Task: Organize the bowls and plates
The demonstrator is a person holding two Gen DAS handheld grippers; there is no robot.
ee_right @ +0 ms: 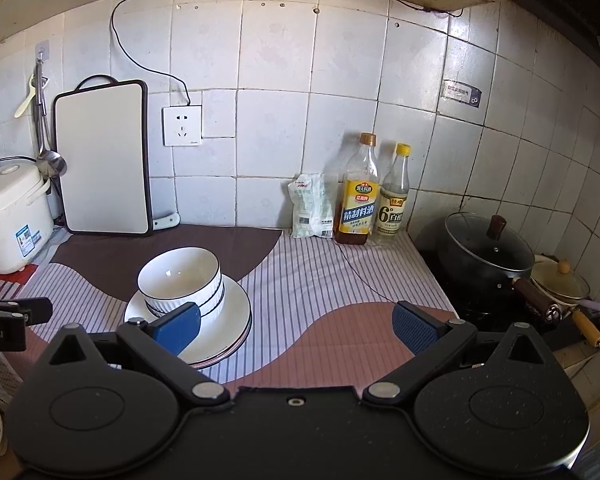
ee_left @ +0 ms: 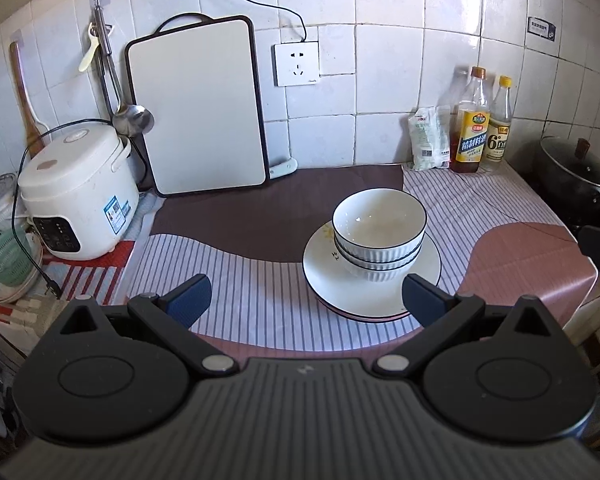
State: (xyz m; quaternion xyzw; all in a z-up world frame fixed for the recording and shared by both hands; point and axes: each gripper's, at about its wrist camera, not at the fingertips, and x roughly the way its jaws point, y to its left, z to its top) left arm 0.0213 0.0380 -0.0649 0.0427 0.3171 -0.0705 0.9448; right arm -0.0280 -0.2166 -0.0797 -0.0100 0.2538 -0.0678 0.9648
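Observation:
White ribbed bowls with dark rims (ee_left: 379, 232) (ee_right: 181, 280) sit nested one in another on a small stack of white plates (ee_left: 324, 276) (ee_right: 236, 312), on the striped mat of the counter. My left gripper (ee_left: 306, 300) is open with nothing between its blue pads; its right pad stands in front of the plates' near rim. My right gripper (ee_right: 296, 326) is open too and holds nothing, hovering to the right of the stack, with its left pad overlapping the plates in view.
A white rice cooker (ee_left: 76, 196) stands at the left, and a cutting board (ee_left: 198, 108) leans on the tiled wall. Two bottles (ee_right: 374, 196) and a packet (ee_right: 312, 212) stand at the back right. A lidded black pot (ee_right: 488, 252) sits on the stove at the right.

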